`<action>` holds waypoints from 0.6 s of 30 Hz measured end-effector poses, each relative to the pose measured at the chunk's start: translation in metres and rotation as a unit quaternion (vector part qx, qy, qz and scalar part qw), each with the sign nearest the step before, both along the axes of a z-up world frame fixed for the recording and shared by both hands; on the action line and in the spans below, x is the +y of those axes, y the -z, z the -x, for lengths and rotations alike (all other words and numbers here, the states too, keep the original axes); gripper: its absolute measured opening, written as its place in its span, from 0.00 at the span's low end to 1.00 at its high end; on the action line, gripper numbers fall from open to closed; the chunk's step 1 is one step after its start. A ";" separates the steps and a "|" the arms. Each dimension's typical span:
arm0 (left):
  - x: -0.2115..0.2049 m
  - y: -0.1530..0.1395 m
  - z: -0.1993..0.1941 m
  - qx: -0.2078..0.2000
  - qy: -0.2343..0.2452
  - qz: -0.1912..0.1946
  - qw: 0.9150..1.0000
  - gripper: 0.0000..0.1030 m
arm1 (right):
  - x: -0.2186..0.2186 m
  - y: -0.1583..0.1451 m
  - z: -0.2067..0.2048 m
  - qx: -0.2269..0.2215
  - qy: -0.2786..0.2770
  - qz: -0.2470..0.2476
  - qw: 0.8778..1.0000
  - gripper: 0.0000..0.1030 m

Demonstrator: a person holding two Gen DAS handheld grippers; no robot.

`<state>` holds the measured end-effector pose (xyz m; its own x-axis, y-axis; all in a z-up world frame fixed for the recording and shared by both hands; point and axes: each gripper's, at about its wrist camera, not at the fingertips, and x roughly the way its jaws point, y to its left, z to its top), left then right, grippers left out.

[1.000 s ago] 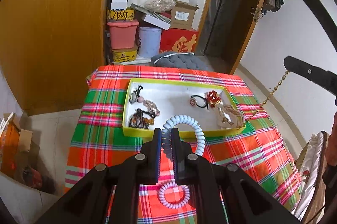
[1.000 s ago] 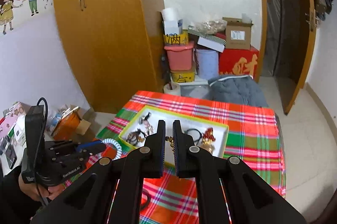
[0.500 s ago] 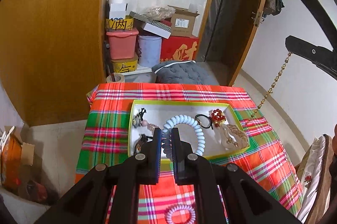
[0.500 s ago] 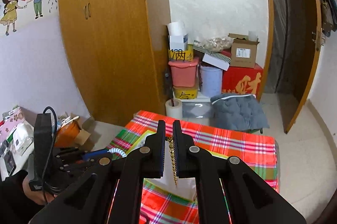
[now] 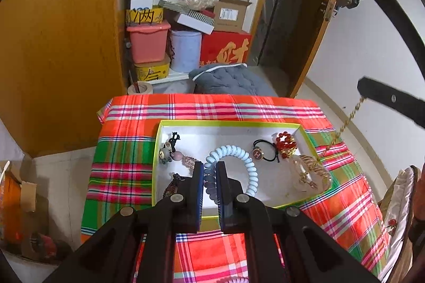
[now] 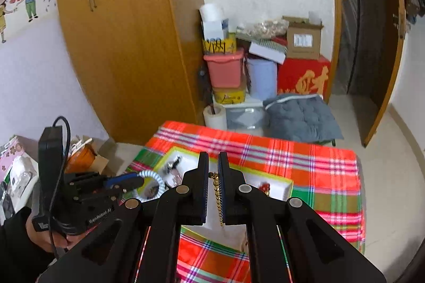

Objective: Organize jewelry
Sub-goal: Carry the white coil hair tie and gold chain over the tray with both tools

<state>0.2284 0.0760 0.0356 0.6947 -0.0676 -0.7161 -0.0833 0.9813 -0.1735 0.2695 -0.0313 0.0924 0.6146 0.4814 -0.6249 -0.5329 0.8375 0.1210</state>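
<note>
Left claw clamped on pale blue coil hair tie, loop hanging just ahead of the tips above white tray. Right claw pinched narrow on gold chain, dangling below its tips over plaid table.

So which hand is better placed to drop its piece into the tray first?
Probably left. The left gripper is shut on the blue spiral hair tie, which hangs over the tray. The right gripper holds the gold chain farther out: it dangles by the tray's right edge.
</note>
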 end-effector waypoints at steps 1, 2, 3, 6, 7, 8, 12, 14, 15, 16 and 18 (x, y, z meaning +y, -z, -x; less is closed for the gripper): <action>-0.001 0.005 -0.004 0.005 0.000 -0.001 1.000 0.08 | -0.001 0.005 -0.002 0.005 0.001 0.001 1.000 0.06; -0.001 0.009 -0.007 0.008 0.000 0.000 1.000 0.08 | -0.001 0.011 -0.004 0.012 0.003 0.002 1.000 0.06; -0.001 0.011 -0.008 0.011 0.000 0.000 1.000 0.08 | -0.002 0.015 -0.006 0.016 0.004 0.003 1.000 0.06; 0.000 0.022 -0.015 0.021 0.000 0.001 1.000 0.09 | -0.004 0.028 -0.012 0.030 0.009 0.004 0.999 0.06; 0.000 0.025 -0.017 0.025 0.000 0.001 1.000 0.09 | -0.005 0.031 -0.014 0.035 0.011 0.004 0.999 0.06; 0.000 0.029 -0.018 0.028 0.000 0.003 1.000 0.09 | -0.006 0.036 -0.018 0.041 0.012 0.003 0.999 0.06; 0.001 0.042 -0.025 0.040 0.002 0.004 0.999 0.09 | -0.006 0.053 -0.022 0.059 0.013 0.007 0.998 0.06; 0.000 0.049 -0.029 0.046 0.004 0.003 0.999 0.09 | -0.006 0.065 -0.024 0.071 0.013 0.009 0.997 0.06; 0.000 0.051 -0.030 0.048 0.005 0.003 0.999 0.09 | -0.005 0.070 -0.024 0.076 0.013 0.011 0.997 0.06; 0.000 0.053 -0.031 0.050 0.006 0.002 0.999 0.09 | -0.005 0.077 -0.025 0.083 0.012 0.012 0.996 0.06; -0.001 0.057 -0.034 0.053 0.008 0.001 0.999 0.09 | -0.004 0.086 -0.026 0.092 0.013 0.016 0.996 0.06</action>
<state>0.2620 0.0749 -0.0211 0.6138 -0.0806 -0.7853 -0.0850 0.9822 -0.1673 0.2954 -0.0356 0.0068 0.5004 0.4457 -0.7423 -0.4828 0.8553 0.1881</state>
